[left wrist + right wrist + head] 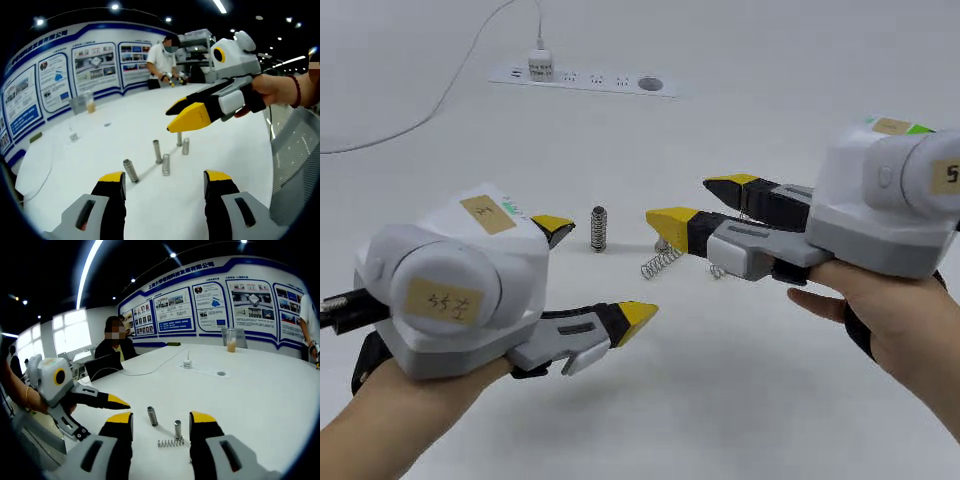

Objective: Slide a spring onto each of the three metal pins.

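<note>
The right tongs (161,419) stand apart and empty. They are the nearer pair to the loose spring (170,442), which lies flat mid-tabletop (740,400), directly ahead of them. Its long axis runs crosswise between the 2 jaws, with 1 end at the foot of a bare pin (177,429). The sprung pin (599,228) stands just beside. The left tongs (595,270) are also apart and empty. Tan tape labels (487,213) carry handwriting I cannot read.
</note>
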